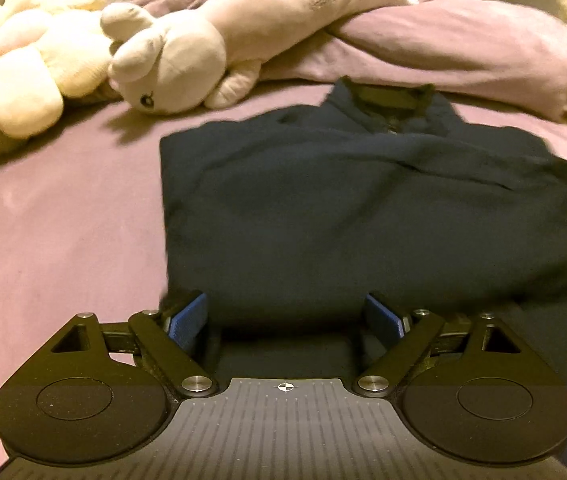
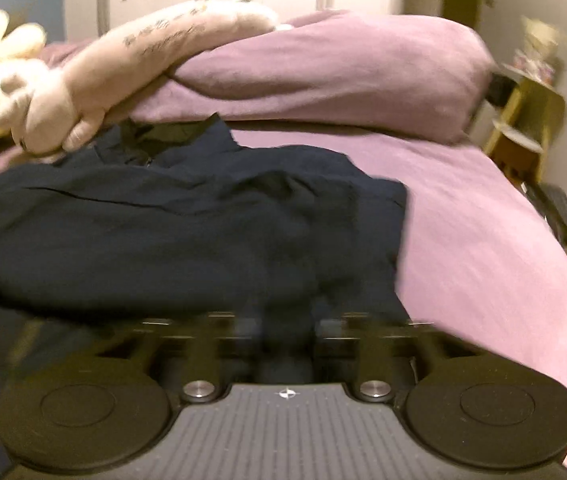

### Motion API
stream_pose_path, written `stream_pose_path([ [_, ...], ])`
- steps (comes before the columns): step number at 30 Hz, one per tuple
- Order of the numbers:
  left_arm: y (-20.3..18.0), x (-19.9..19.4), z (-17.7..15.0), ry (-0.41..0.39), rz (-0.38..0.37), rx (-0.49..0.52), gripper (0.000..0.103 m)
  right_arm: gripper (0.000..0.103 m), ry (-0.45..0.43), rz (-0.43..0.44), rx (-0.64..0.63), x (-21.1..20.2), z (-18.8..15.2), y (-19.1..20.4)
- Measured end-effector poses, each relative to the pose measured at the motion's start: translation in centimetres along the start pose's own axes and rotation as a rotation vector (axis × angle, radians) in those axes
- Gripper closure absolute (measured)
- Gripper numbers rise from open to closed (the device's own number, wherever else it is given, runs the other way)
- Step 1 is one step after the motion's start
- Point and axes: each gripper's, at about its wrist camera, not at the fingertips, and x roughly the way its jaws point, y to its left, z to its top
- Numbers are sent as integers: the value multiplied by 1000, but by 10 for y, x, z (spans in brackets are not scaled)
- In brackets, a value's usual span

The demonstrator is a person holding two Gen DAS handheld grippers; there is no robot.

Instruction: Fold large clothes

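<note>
Dark navy jacket (image 1: 363, 200) lies partly folded on the purple bedsheet (image 1: 63, 240), collar toward the purple duvet (image 1: 443, 40) at the far side. Left gripper (image 1: 285, 316) sits at the jacket's near hem, jaws spread wide, blue pads (image 1: 187, 320) flanking the fabric and gripping nothing. Right gripper (image 2: 287, 332) is at the near right part of the jacket; heavy motion blur, jaws look nearly closed, possibly on fabric, can't tell. Plush rabbit (image 1: 171, 52) and cream flower plush (image 1: 23, 52) lie far left.
</note>
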Motion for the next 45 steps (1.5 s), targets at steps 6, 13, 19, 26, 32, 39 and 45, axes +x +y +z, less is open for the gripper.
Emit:
stream_pose_path([
  [6, 44, -96, -87, -8, -73, -43, 14, 32, 44, 96, 153, -107, -84, -49],
  [13, 120, -178, -165, -3, -23, -186, 13, 20, 137, 81, 247, -169, -154, -90],
  [19, 125, -186, -212, 90, -163, -213, 13, 20, 241, 72, 358, -175, -188, -102],
  [26, 131, -182, -227, 141, -198, -226, 13, 20, 280, 136, 413, -180, -207, -111],
  [32, 154, -176, -228, 162, -241, -334, 21, 44, 319, 220, 455, -174, -207, -124],
  [39, 161, -173, -222, 166, -306, -327, 69, 68, 330, 399, 653, -169, -214, -148],
  [45, 171, -174, -218, 146, -413, -429, 68, 67, 362, 431, 705, -157, -219, -147],
])
